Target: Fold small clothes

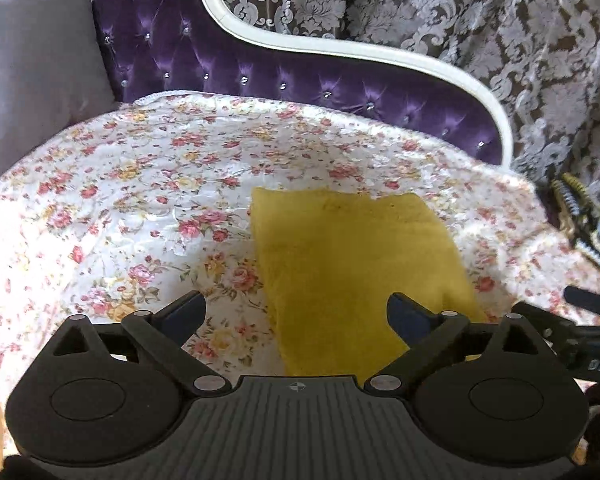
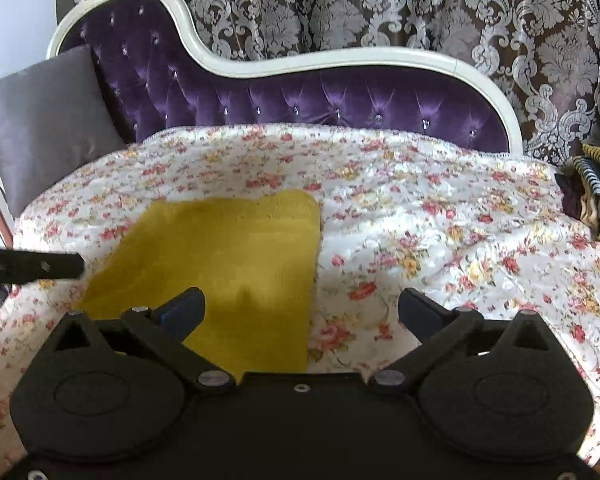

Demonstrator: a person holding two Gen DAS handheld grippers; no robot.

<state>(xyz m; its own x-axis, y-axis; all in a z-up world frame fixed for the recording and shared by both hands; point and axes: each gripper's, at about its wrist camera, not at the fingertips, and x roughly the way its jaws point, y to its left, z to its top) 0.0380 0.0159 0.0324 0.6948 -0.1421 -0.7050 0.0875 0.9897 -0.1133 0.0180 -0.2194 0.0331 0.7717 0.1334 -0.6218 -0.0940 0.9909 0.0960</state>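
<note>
1. Two grippers of yours hang above the sofa, both spread wide with nothing between their fingers.
2. Your left gripper [image 1: 296,310] has the folded yellow cloth [image 1: 356,264] just beyond and right of it.
3. Your right gripper [image 2: 302,306] sees that cloth [image 2: 228,256] lying flat on the flowered cover [image 2: 440,232], left of its middle.

We note soft daylight, floral bedspread [image 1: 140,184] washed near white in patches, sheen on purple tufted headboard [image 2: 300,100], gripper shadow across yellow cloth [image 2: 228,248], strong fisheye bowing at edges, corners dark, mild softness throughout.
</note>
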